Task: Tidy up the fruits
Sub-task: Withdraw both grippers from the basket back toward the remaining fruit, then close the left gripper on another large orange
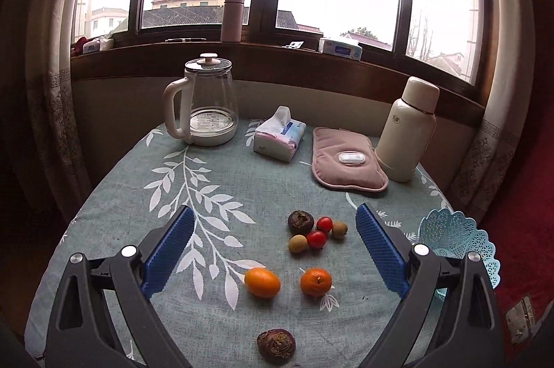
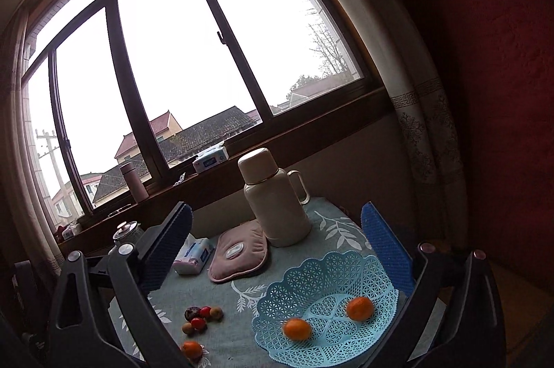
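In the left wrist view, two oranges [image 1: 262,282] [image 1: 315,281] lie on the leaf-print cloth between the open jaws of my left gripper [image 1: 273,250]. Beyond them sit a dark chestnut-like fruit [image 1: 300,222], two cherry tomatoes [image 1: 316,239] and two small tan fruits [image 1: 297,243]. Another dark fruit [image 1: 276,344] lies near the front edge. The blue lattice basket [image 1: 460,240] stands at the right. In the right wrist view, my right gripper [image 2: 277,247] is open and empty above the basket [image 2: 311,271], which holds two oranges [image 2: 297,329] [image 2: 360,308].
A glass kettle [image 1: 204,101], a tissue pack [image 1: 279,134], a pink heating pad [image 1: 346,160] and a cream thermos [image 1: 407,129] stand along the table's far side. The window sill behind holds a bottle and boxes. A red wall is at the right.
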Action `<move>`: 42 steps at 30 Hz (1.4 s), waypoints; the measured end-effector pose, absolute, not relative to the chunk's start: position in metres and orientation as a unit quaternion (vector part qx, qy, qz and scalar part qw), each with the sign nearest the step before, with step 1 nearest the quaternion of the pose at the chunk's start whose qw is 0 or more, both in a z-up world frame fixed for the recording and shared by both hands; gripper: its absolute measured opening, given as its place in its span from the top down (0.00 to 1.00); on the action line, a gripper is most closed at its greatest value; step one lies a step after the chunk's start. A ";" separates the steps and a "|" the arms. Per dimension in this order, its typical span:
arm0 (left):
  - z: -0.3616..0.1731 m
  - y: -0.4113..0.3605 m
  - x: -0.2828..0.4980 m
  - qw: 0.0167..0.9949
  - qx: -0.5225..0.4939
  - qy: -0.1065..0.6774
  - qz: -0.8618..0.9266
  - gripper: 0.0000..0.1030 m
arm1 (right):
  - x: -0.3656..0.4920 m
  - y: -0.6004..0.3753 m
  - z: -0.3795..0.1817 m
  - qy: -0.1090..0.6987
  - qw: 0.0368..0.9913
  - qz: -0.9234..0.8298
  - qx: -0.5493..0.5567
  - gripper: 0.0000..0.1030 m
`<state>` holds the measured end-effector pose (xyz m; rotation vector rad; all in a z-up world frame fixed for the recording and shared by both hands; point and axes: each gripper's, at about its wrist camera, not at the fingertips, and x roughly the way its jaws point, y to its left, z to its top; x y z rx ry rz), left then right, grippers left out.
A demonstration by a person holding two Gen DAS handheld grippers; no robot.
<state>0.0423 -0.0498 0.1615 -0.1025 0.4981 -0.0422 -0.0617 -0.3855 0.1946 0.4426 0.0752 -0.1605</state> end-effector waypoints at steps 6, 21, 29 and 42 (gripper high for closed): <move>0.140 -0.043 0.055 0.961 -0.045 0.274 -0.005 0.09 | -0.056 -0.378 0.193 0.049 0.973 -0.070 0.213 0.03; 0.070 -0.039 0.094 0.928 -0.028 0.372 -0.001 0.09 | -0.042 -0.360 0.185 0.077 0.976 -0.048 0.198 0.03; 0.043 -0.041 0.104 0.913 -0.019 0.406 -0.007 0.09 | -0.033 -0.344 0.175 0.100 0.977 -0.029 0.186 0.03; 0.024 -0.047 0.112 0.904 0.002 0.427 -0.033 0.25 | -0.011 -0.305 0.150 0.157 0.976 0.012 0.152 0.03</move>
